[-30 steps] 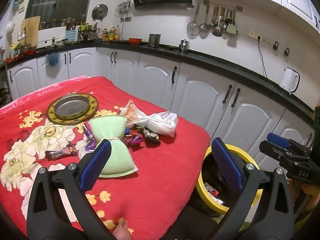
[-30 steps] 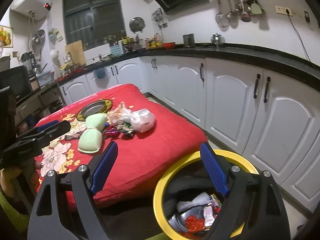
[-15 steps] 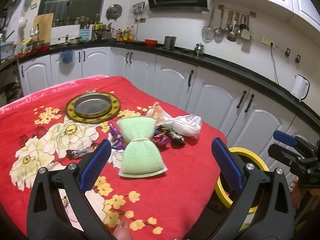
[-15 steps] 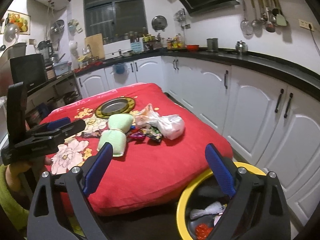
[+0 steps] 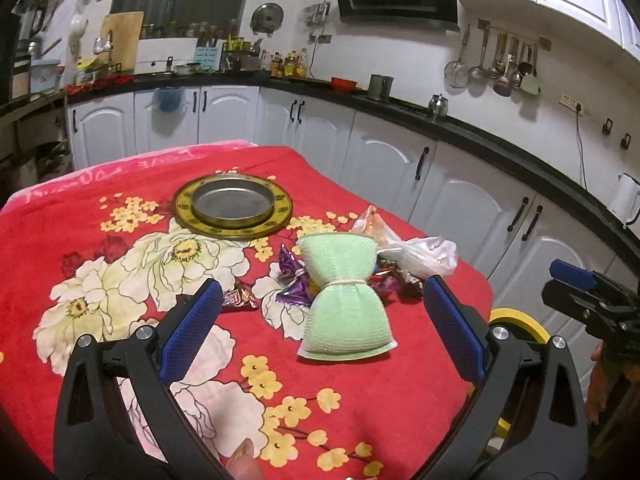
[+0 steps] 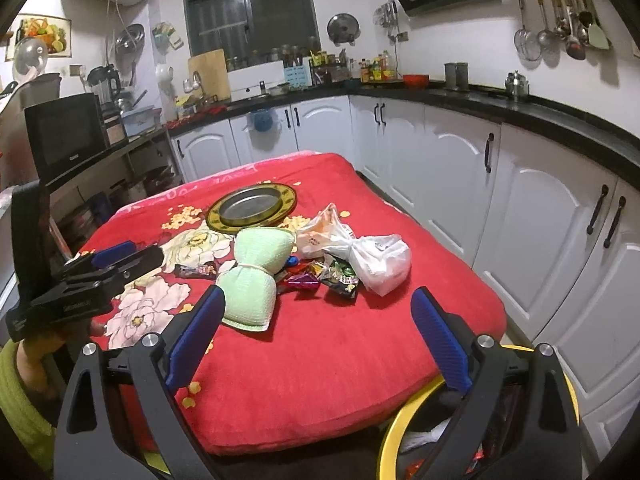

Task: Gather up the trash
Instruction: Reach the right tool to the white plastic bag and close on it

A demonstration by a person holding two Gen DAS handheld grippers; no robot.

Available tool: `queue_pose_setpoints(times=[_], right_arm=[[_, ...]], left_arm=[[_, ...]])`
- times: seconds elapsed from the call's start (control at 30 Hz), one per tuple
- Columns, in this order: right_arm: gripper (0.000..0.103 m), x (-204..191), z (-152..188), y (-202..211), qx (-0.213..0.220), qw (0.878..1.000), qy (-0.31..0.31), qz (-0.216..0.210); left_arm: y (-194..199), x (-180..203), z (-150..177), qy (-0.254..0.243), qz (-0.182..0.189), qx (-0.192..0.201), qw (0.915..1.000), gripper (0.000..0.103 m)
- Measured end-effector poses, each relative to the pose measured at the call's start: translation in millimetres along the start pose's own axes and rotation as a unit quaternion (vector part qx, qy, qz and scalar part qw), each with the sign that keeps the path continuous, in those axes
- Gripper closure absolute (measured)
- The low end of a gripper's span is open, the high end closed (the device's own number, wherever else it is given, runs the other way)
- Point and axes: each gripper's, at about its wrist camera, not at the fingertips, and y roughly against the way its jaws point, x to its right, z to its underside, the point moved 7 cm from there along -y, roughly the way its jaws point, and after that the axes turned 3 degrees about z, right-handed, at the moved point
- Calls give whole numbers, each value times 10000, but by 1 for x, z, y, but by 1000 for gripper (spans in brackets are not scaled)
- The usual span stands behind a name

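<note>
Both the left gripper [image 5: 322, 330] and the right gripper [image 6: 314, 330] are held wide open and empty. The next wrapper is best approached low, jaws straddling it, without dragging the red floral cloth [image 6: 320, 344]. Candy wrappers [image 6: 320, 274] are heaped between a green scrubbing pad [image 6: 254, 280] and a tied plastic bag [image 6: 376, 258]; the yellow-rimmed bin [image 6: 390, 428] stands below the table's near corner. Farther off lie a metal plate [image 5: 232, 210], white cabinets [image 6: 452, 168] and a black counter.
</note>
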Motion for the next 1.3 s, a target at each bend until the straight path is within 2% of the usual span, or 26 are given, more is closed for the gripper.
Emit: queue_pose_setpoints(times=[0.17, 0.37, 0.67, 0.9, 0.97, 1.03, 1.1, 1.27, 1.3], right_arm=[[12, 10, 1, -29, -168, 9998, 88, 118], [12, 41, 1, -71, -418, 9985, -29, 355], [13, 75, -7, -119, -618, 9957, -365, 591], [30, 90, -13, -154, -922, 9911, -779, 561], [39, 92, -9, -163, -1059, 9891, -871, 544], [57, 91, -6, -169, -1159, 9880, -901, 488], [66, 89, 1, -172, -1239, 9869, -946, 425], [72, 89, 8, -167, -1117, 9875, -1010, 476], [73, 89, 8, -165, -1091, 9876, -1024, 479]], left_arm=[[-18, -1, 11, 43, 85, -270, 9996, 11], [-47, 8, 27, 47, 217, -665, 9975, 11], [-80, 15, 40, 129, 140, -1005, 9948, 11], [-97, 13, 43, 269, 37, -1159, 9929, 11], [-101, 15, 44, 279, 45, -1193, 9925, 11], [-103, 17, 45, 235, 68, -1217, 9923, 11], [-105, 20, 46, 160, 61, -1242, 9921, 11], [-110, 20, 53, 22, 30, -1354, 9908, 11], [-110, 19, 55, 7, 19, -1385, 9904, 15]])
